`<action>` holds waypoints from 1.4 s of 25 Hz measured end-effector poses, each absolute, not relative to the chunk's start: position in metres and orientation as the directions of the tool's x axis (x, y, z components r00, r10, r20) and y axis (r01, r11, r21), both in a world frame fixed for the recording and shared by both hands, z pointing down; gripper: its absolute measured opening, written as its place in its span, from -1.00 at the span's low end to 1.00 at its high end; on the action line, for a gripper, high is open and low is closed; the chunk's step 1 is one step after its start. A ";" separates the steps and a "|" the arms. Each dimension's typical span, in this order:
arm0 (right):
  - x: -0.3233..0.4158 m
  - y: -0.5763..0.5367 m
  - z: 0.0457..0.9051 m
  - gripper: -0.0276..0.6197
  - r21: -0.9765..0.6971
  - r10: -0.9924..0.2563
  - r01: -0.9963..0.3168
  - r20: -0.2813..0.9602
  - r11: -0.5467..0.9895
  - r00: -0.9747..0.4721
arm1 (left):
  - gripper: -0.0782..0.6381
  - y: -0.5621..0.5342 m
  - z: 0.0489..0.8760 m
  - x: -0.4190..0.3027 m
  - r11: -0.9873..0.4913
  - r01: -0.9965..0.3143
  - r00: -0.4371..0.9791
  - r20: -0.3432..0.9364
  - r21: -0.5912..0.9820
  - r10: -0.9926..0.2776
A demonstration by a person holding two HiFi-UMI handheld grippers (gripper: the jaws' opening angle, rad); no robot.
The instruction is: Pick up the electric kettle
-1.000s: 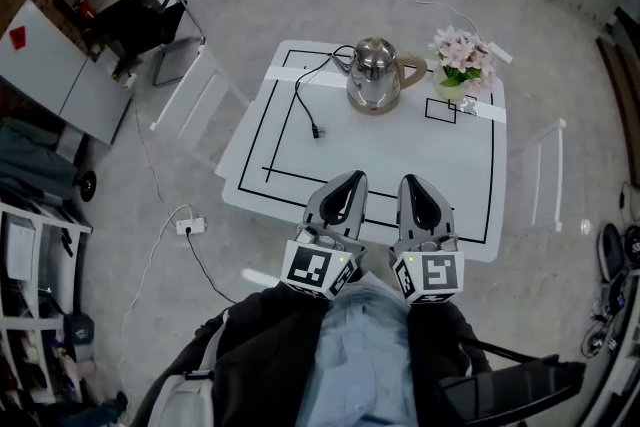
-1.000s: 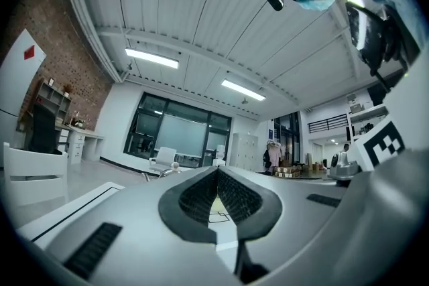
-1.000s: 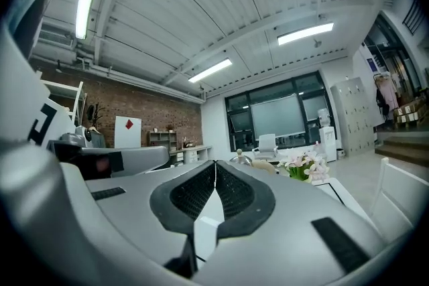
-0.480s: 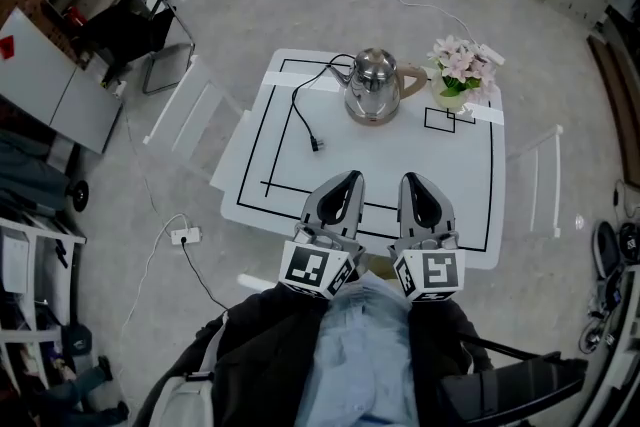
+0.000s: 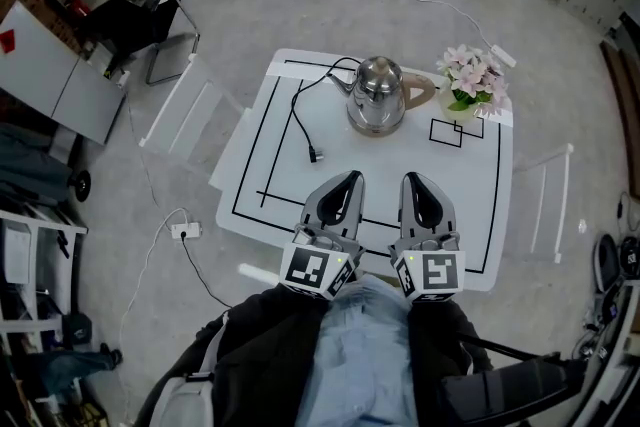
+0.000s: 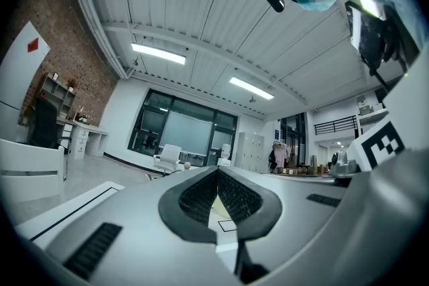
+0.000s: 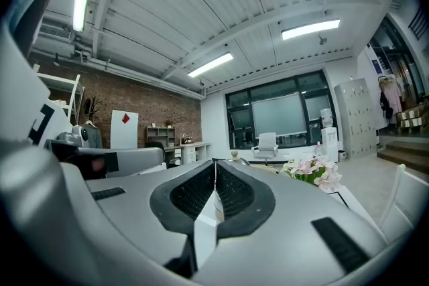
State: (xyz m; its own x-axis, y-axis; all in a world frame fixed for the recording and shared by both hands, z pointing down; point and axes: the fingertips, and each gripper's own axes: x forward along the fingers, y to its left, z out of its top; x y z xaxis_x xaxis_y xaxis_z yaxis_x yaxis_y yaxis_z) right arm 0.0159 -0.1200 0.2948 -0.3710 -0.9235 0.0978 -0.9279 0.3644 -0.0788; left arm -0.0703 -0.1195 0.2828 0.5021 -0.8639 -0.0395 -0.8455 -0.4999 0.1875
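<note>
Right, white table (image 5: 400, 177) w/ a black taped outline sits ahead of me. My L gripper (image 5: 349, 179) and R gripper (image 5: 414, 179) hang side by side over its near edge, both w/ jaws pressed together and nothing btwn them. The electric kettle (image 5: 376, 97) stands upright at the table's far side, well apart from both tools. Its handle points twd the pink flowers (image 5: 472, 80) just beside it on the right. Its black cord (image 5: 298, 105) trails left, w/ the plug (image 5: 314, 155) lying loose on the tabletop.
</note>
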 end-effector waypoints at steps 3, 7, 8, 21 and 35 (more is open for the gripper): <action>0.017 -0.137 0.301 -0.86 -0.081 -0.912 -0.919 0.115 0.385 -0.393 | -0.76 -0.134 0.288 -0.067 -0.485 -0.853 0.490 -0.026 0.191 -0.871; 0.021 -0.156 0.319 -0.86 -0.089 -0.900 -0.912 0.149 0.400 -0.409 | -0.76 -0.154 0.302 -0.066 -0.454 -0.868 0.465 0.009 0.201 -0.885; 0.023 -0.160 0.323 -0.86 -0.091 -0.898 -0.912 0.157 0.401 -0.411 | -0.76 -0.158 0.306 -0.065 -0.448 -0.871 0.460 0.018 0.201 -0.888; 0.050 -0.225 0.389 -0.86 -0.163 -0.868 -0.908 0.269 0.387 -0.418 | -0.76 -0.219 0.364 -0.051 -0.395 -0.888 0.431 0.124 0.235 -0.894; 0.071 -0.279 0.449 -0.86 -0.182 -0.870 -0.921 0.307 0.345 -0.387 | -0.76 -0.277 0.415 -0.075 -0.307 -0.920 0.351 0.165 0.244 -0.922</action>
